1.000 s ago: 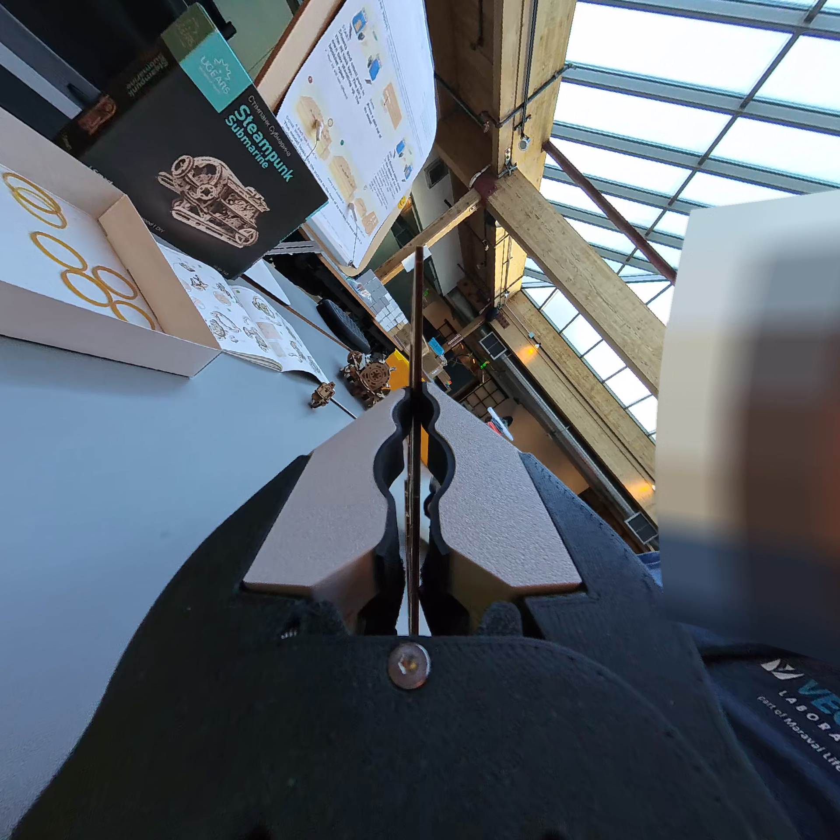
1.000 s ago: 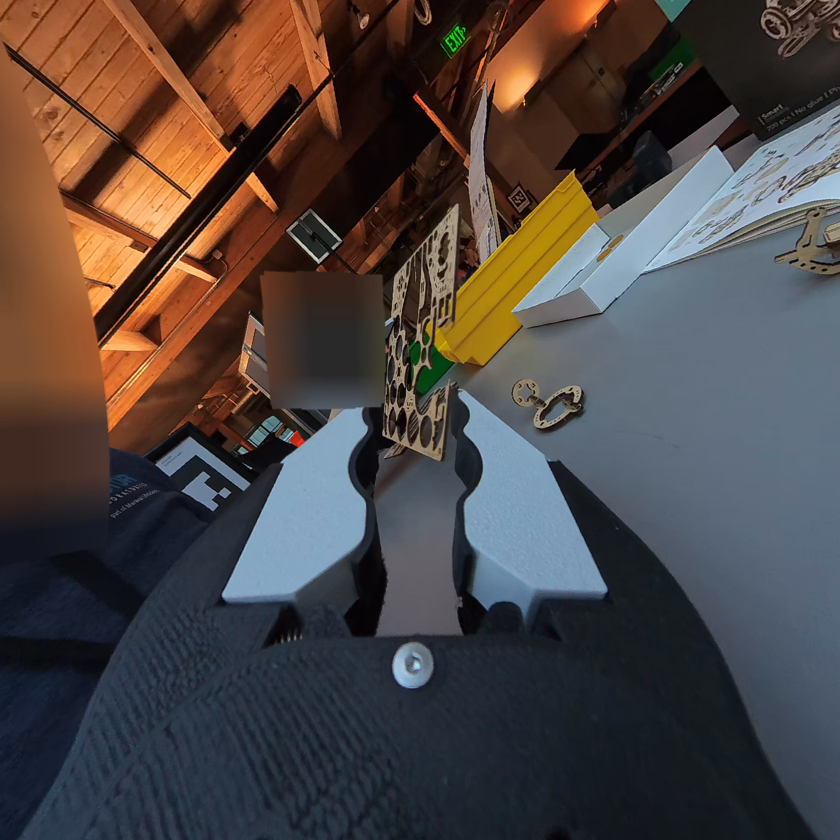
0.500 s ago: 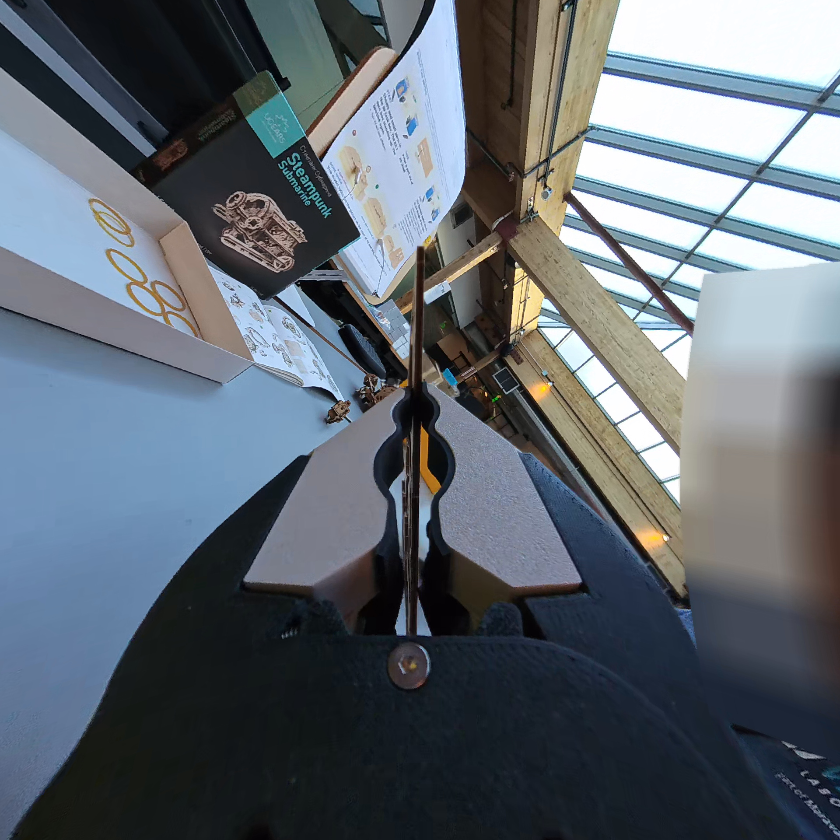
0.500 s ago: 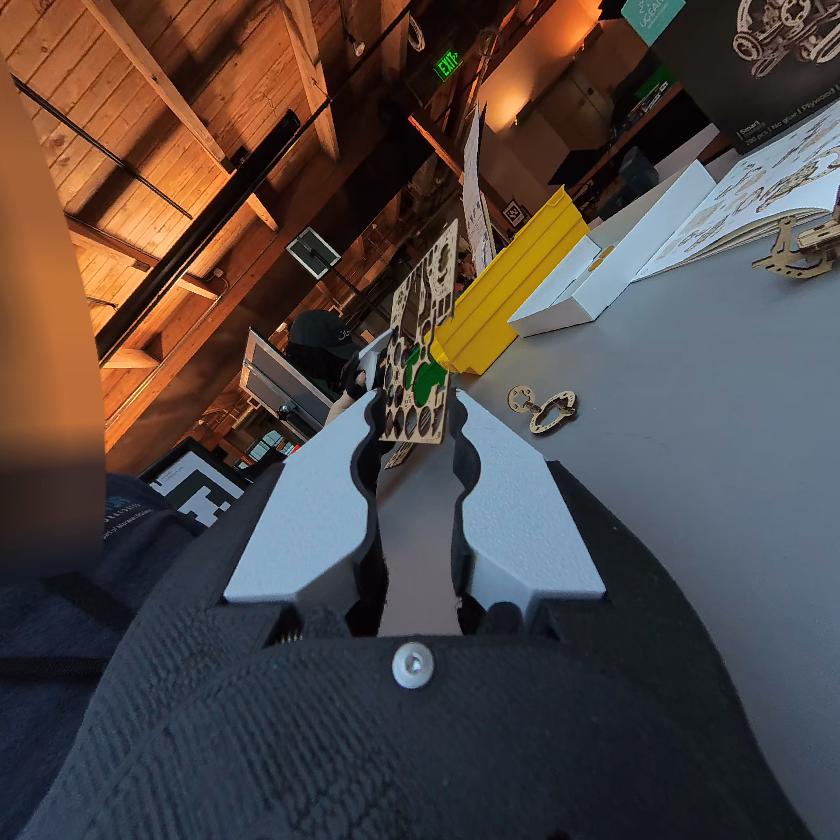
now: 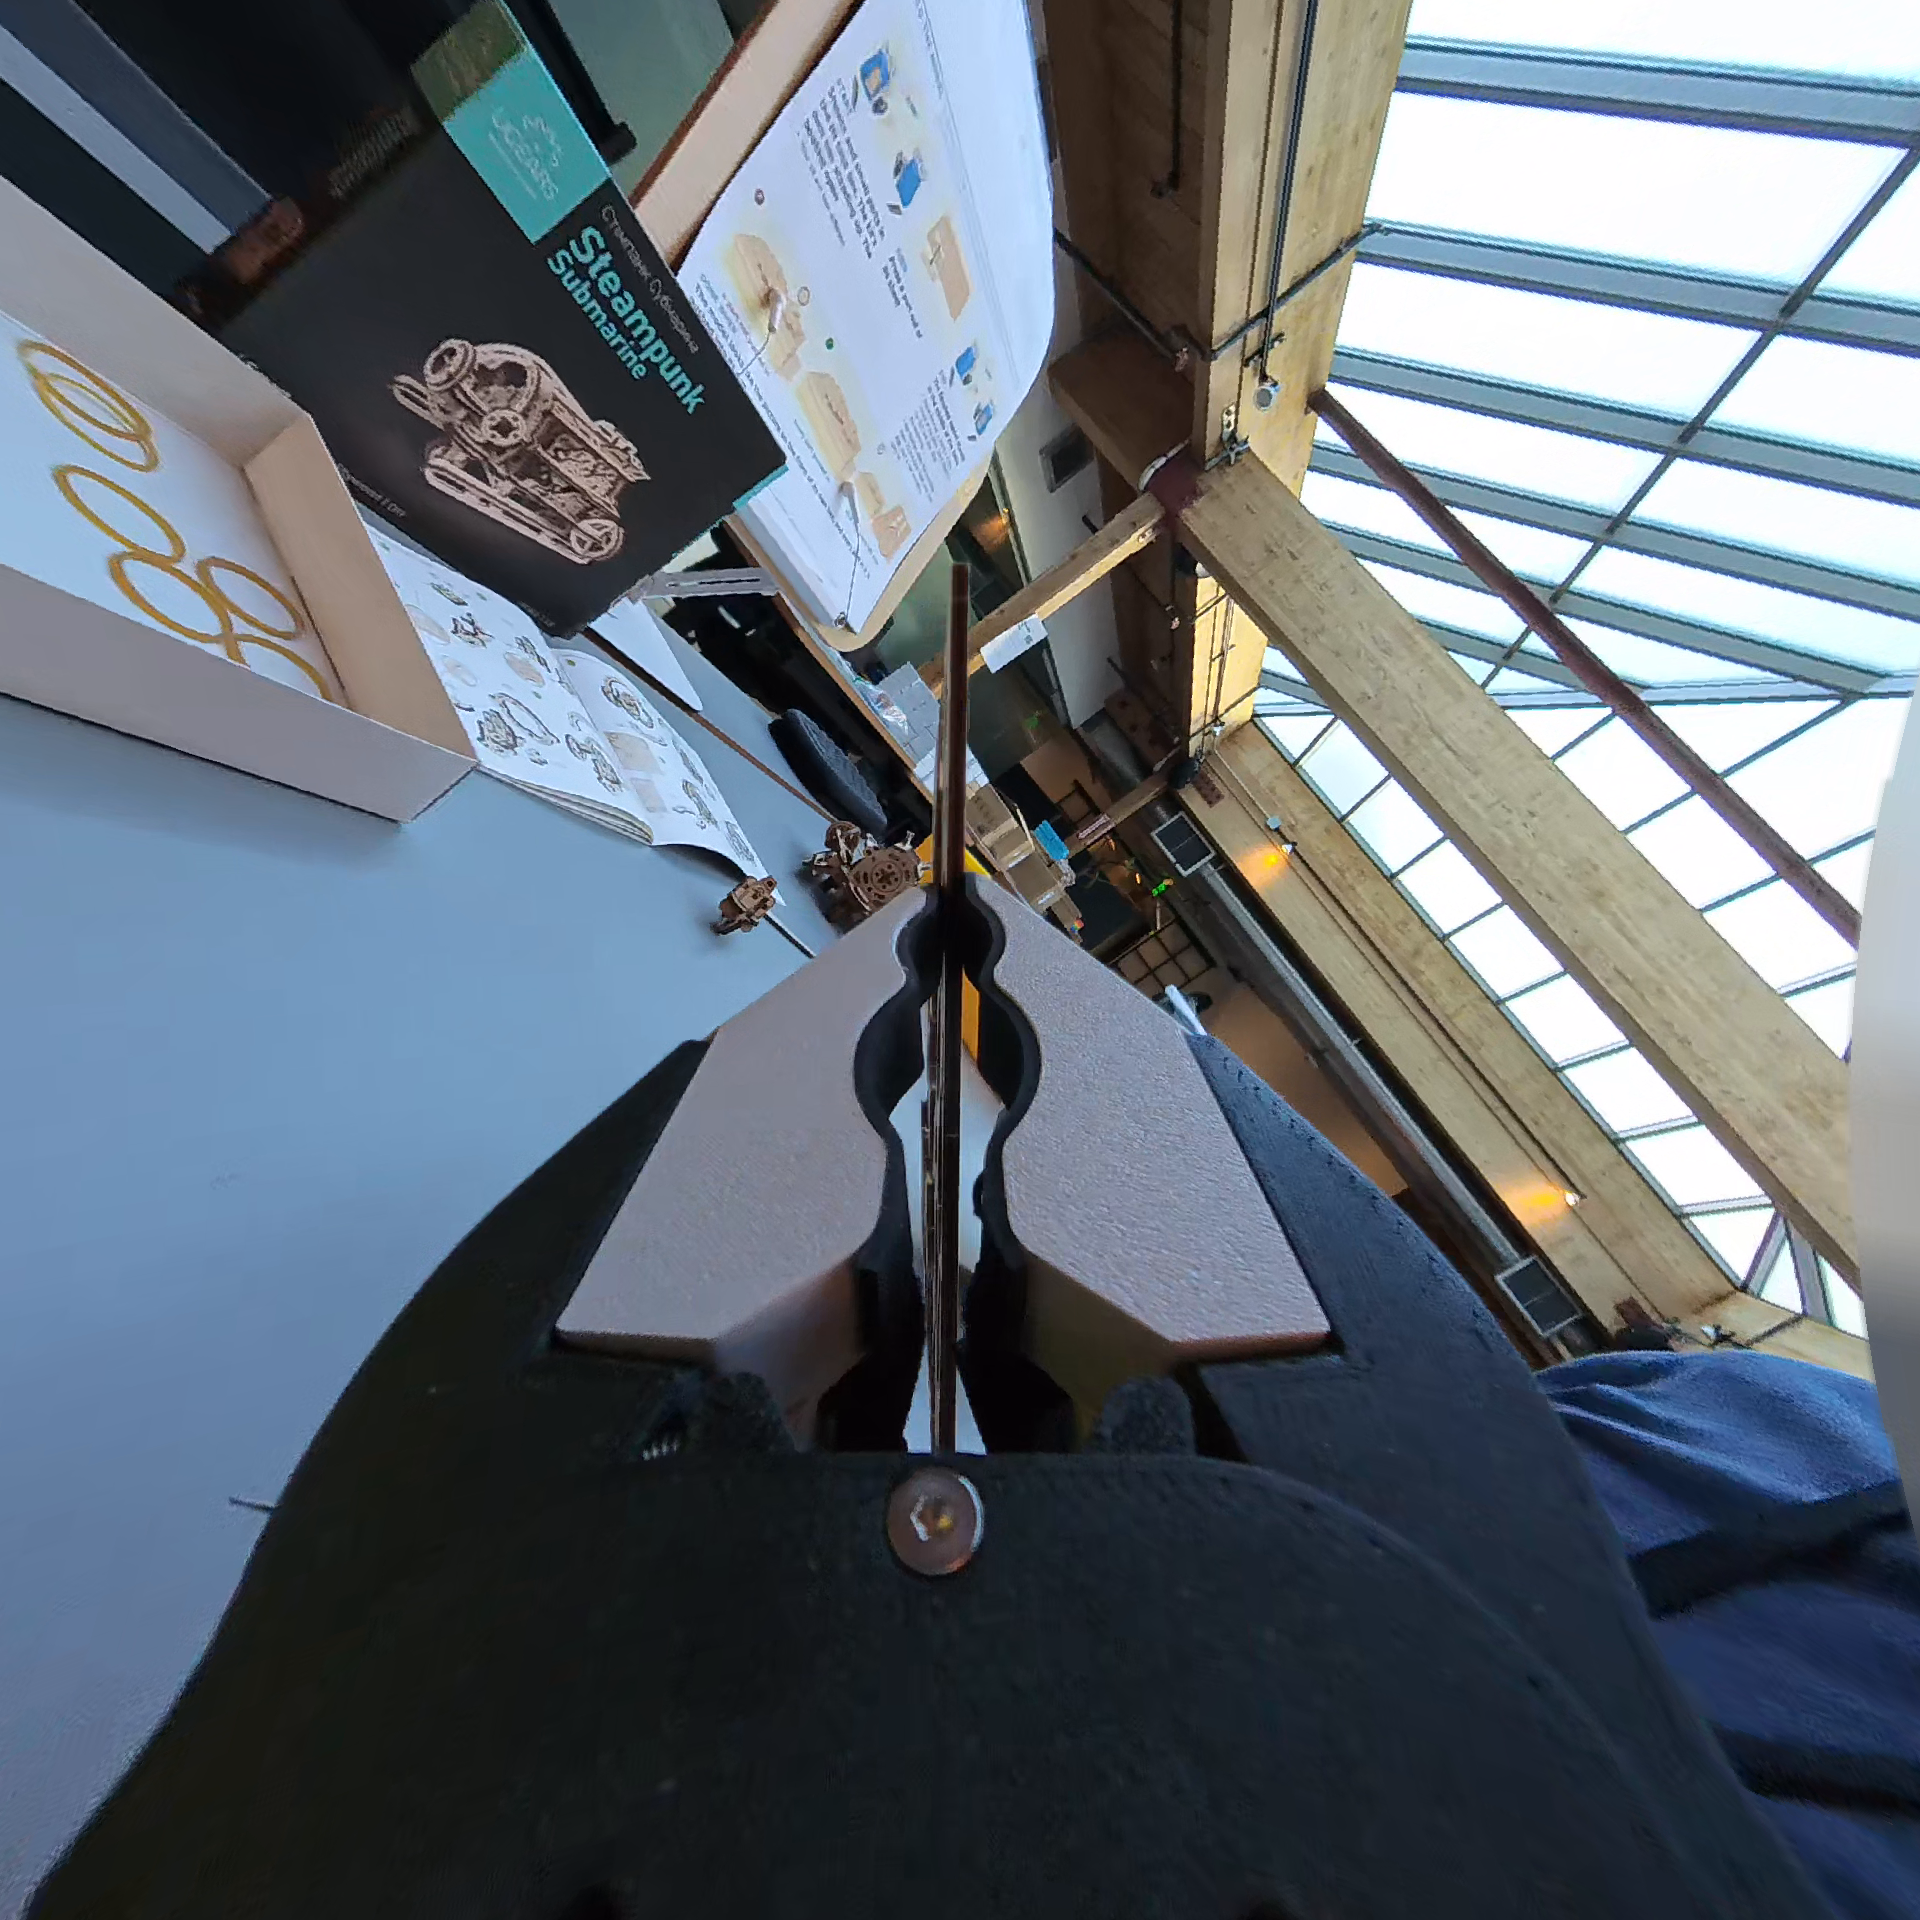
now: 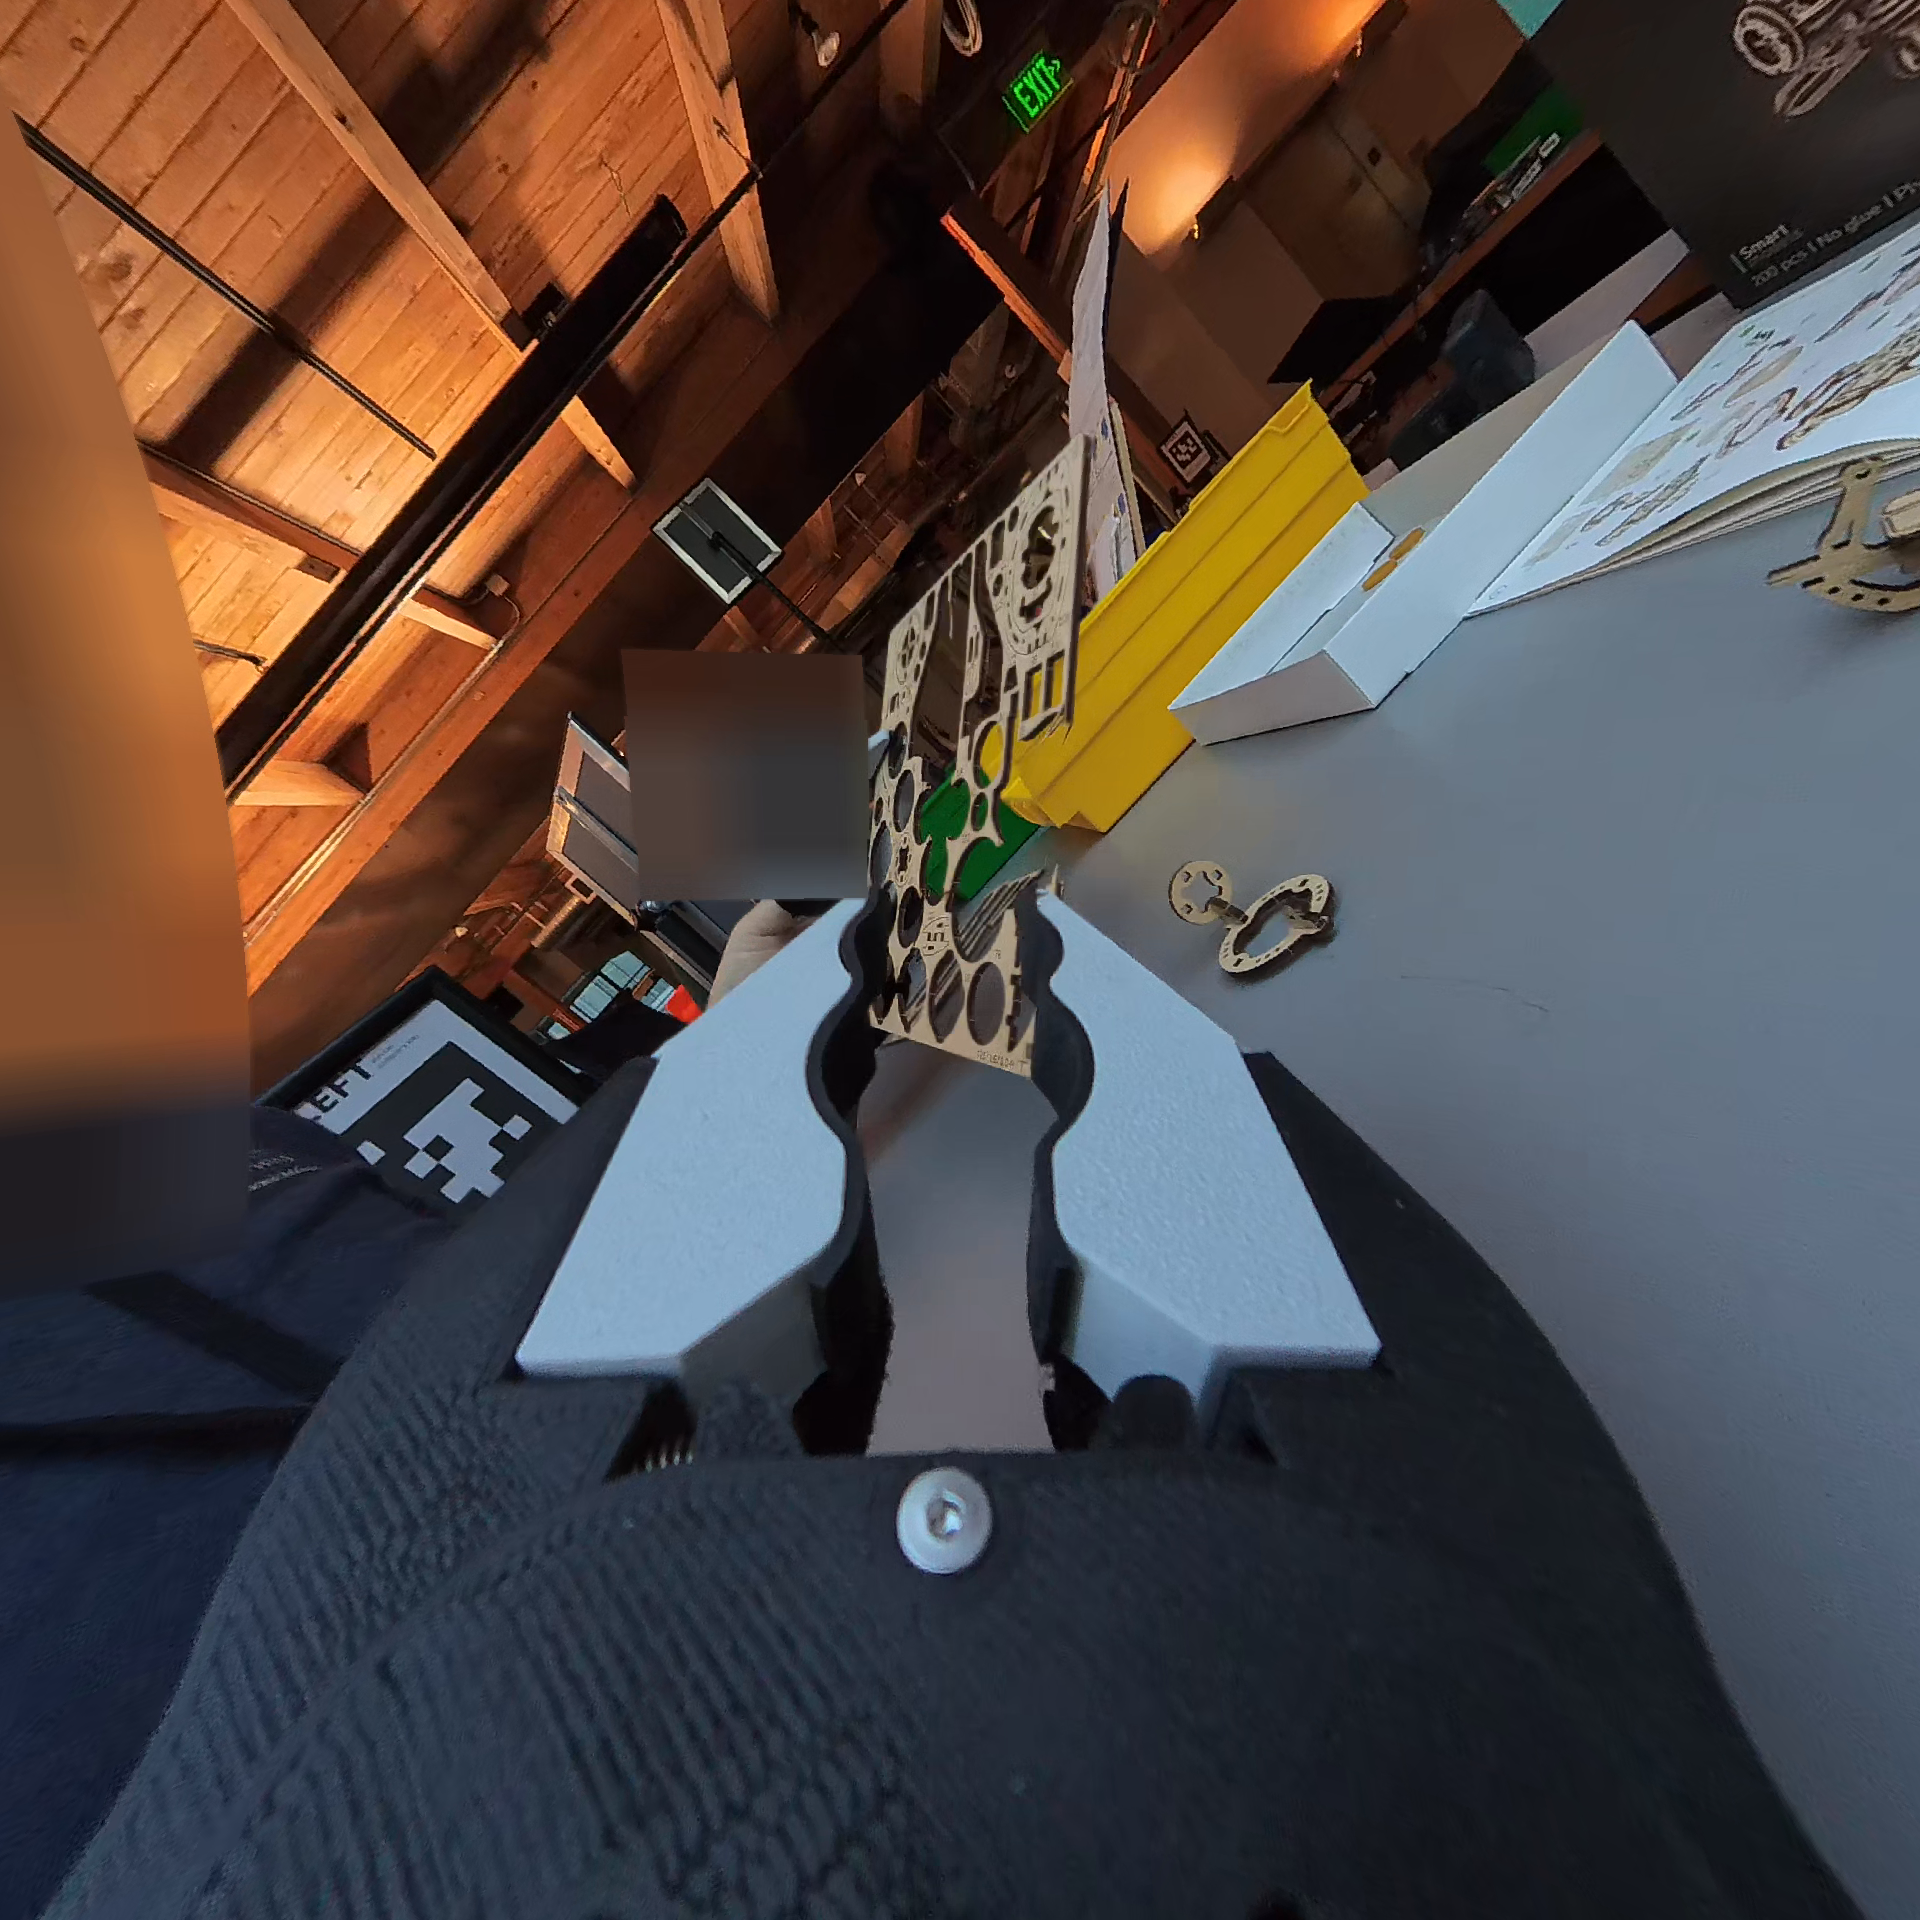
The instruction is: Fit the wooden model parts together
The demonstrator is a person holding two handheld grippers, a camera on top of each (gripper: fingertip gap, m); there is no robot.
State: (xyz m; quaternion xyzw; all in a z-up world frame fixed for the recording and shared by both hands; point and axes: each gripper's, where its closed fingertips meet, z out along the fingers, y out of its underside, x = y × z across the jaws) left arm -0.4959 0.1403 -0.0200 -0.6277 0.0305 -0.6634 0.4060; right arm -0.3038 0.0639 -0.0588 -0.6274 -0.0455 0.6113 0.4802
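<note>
My left gripper [image 5: 948, 906] is shut on a thin wooden parts sheet [image 5: 948, 727], seen edge-on and sticking up past the fingertips. In the right wrist view the same sheet [image 6: 977, 769] faces me, full of cut-out holes, held upright above the grey table [image 6: 1558, 1039]. Its lower edge sits between the tips of my right gripper [image 6: 951, 920], which is open and holds nothing. A flat wooden linkage part [image 6: 1252, 923] lies on the table just right of the right gripper. Small built wooden assemblies [image 5: 868, 875] stand farther back.
A white box with gold rings [image 5: 187, 582], a black kit box [image 5: 499, 395] and an open instruction booklet [image 5: 582, 727] sit on the left. A yellow bin [image 6: 1174, 644], a white box [image 6: 1382, 623] and another wooden piece [image 6: 1855, 551] lie beyond the right gripper. The left gripper's tips are roughly 20 centimeters from the right gripper's.
The sheet has stayed clamped in my left gripper while that gripper tilted. In the right view the sheet has come lower and closer, back between the open right fingertips.
</note>
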